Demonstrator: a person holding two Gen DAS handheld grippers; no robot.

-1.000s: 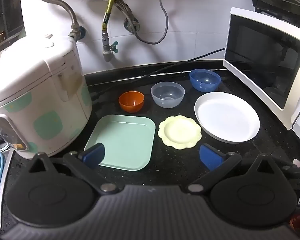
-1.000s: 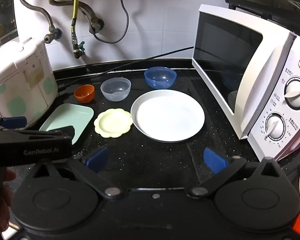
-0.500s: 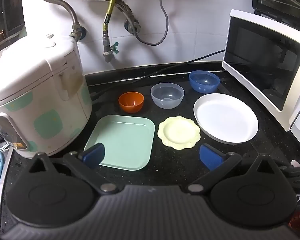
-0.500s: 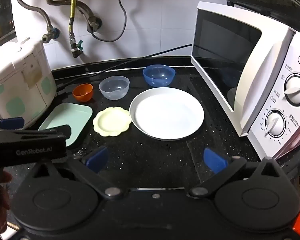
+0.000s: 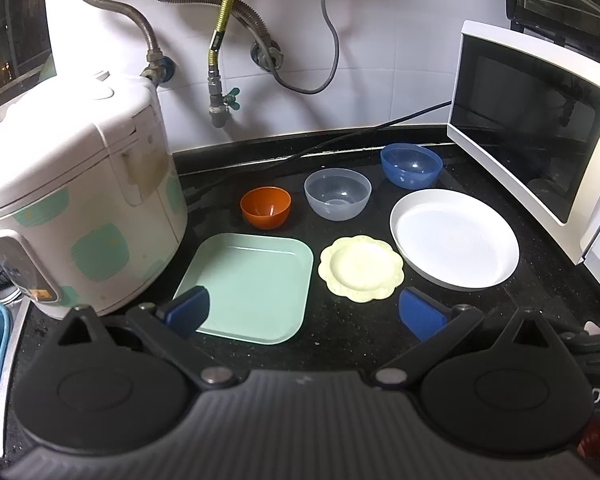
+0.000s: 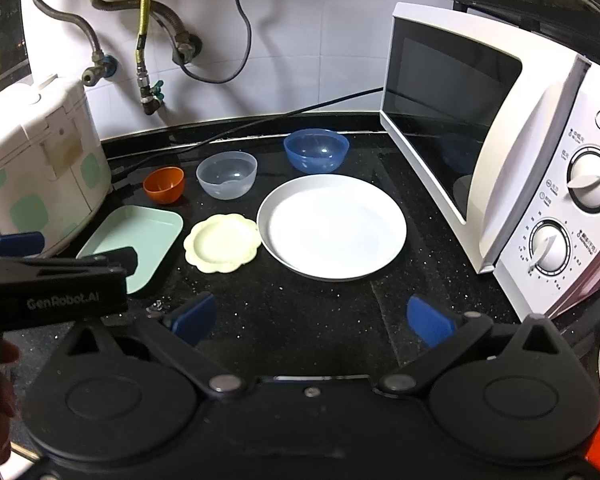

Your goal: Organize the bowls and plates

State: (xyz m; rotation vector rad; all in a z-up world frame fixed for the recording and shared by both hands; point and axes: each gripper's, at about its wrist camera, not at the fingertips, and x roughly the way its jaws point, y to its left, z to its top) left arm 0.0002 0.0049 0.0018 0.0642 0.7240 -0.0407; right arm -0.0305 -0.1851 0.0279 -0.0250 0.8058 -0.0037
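Note:
On the black counter (image 5: pixel 352 332) lie a green square plate (image 5: pixel 248 288), a pale yellow scalloped plate (image 5: pixel 360 268) and a large white round plate (image 5: pixel 456 240). Behind them stand an orange bowl (image 5: pixel 266 207), a clear bowl (image 5: pixel 337 194) and a blue bowl (image 5: pixel 411 165). My left gripper (image 5: pixel 304 312) is open and empty, hovering over the green plate's near edge. My right gripper (image 6: pixel 312 320) is open and empty, in front of the white plate (image 6: pixel 332 226). The left gripper's body shows at the right wrist view's left edge (image 6: pixel 52 284).
A rice cooker (image 5: pixel 68 216) stands at the left, close to the green plate. A white microwave (image 6: pixel 500 152) stands at the right, close to the white plate. Pipes, hoses and a cable hang on the tiled wall (image 5: pixel 260 40) behind.
Both grippers have drifted slightly forward and lower toward the dishes. Nothing on the counter has moved, and both stay open.

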